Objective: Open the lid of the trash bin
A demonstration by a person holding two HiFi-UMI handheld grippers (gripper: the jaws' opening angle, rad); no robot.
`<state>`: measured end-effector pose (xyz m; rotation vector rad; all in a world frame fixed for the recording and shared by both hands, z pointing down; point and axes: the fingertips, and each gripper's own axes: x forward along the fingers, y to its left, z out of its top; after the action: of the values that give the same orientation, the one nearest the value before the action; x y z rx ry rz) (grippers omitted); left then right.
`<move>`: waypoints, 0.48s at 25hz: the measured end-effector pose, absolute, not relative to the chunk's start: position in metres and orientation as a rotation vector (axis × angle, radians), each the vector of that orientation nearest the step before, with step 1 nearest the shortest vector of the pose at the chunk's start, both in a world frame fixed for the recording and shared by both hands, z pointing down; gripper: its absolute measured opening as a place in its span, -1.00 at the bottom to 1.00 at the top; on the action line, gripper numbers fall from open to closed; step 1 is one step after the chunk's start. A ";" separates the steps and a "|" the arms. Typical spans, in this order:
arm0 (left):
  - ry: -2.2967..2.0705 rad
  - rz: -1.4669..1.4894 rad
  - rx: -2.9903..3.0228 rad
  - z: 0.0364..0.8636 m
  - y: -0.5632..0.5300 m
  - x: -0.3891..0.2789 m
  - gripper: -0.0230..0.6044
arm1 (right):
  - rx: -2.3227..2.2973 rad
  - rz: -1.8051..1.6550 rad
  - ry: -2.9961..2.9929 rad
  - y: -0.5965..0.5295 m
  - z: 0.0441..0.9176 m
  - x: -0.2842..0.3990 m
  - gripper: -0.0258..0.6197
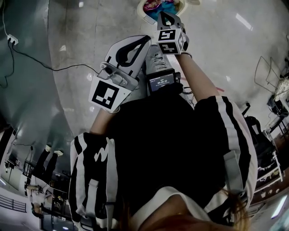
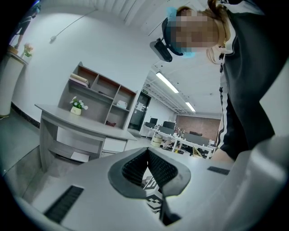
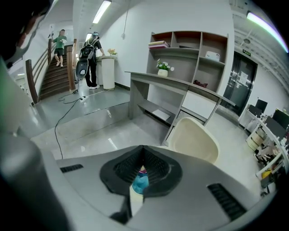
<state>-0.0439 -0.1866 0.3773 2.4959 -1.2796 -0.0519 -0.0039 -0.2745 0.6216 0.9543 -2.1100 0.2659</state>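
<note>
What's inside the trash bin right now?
Inside the trash bin, lid up, blue and pink contents show. The right gripper covers the near part; anything deeper cannot be seen.

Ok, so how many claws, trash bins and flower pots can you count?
Claws: 2, the left claw and the right claw
Trash bin: 1
Flower pots: 2
Total: 5
</note>
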 end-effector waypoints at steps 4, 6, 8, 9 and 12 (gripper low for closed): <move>-1.277 -0.081 2.495 0.370 -0.196 -0.047 -0.91 | 0.965 0.251 -2.133 -0.283 0.605 -0.006 -0.91; -1.279 -0.085 2.503 0.363 -0.196 -0.050 -0.91 | 0.966 0.253 -2.142 -0.280 0.596 -0.008 -0.91; -1.279 -0.078 2.514 0.358 -0.194 -0.052 -0.91 | 0.967 0.249 -2.149 -0.276 0.587 -0.010 -0.91; -1.281 -0.077 2.518 0.356 -0.194 -0.053 -0.91 | 0.968 0.244 -2.154 -0.276 0.584 -0.009 -0.91; -1.291 -0.076 2.528 0.355 -0.196 -0.050 -0.91 | 0.972 0.237 -2.171 -0.277 0.577 -0.004 -0.91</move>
<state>-0.0500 -0.1962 0.3549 2.5284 -1.2908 -0.0763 -0.0044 -0.2768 0.5765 0.9724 -2.1711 0.2367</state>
